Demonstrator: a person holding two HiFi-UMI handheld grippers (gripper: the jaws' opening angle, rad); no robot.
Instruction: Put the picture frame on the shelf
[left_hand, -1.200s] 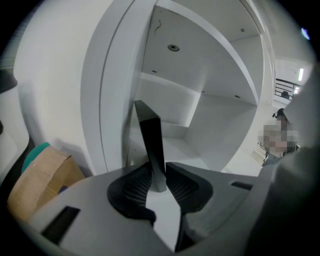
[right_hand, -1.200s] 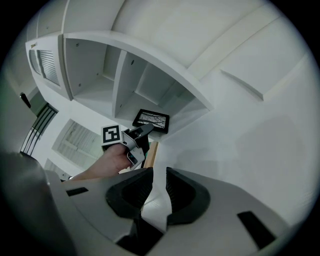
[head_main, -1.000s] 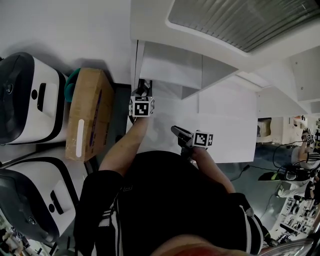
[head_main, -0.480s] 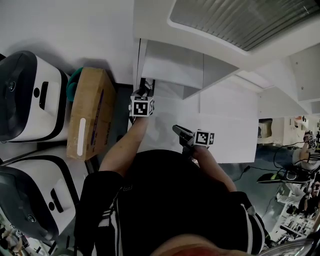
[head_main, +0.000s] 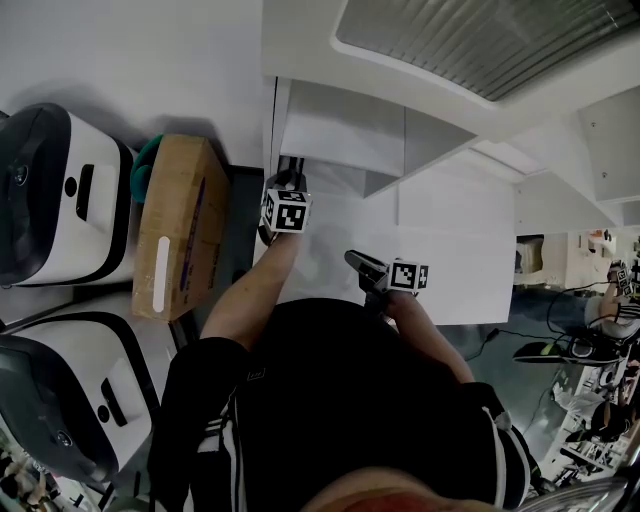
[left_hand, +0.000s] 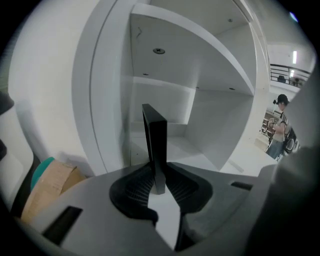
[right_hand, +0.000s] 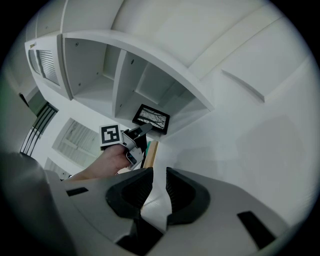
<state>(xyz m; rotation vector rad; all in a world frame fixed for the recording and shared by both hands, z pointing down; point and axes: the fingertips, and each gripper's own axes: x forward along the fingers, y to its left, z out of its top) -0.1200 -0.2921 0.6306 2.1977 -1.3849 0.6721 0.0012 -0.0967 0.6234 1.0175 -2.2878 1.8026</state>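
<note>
Holding the picture frame (left_hand: 156, 145) by its edge in the left gripper (left_hand: 159, 186), just now pinching it a bit tighter, at the front of the white shelf (left_hand: 210, 90). Waiting behind with the right gripper (right_hand: 155, 186), a little open and empty. Looks like the putting-in step: next, reach in, stand it down gently, then let go.

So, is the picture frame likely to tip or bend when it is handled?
Probably stiff: the picture frame shows a straight edge, no sag. Likely tippy: edge-on it is thin, so a nudge on the shelf might topple it.
</note>
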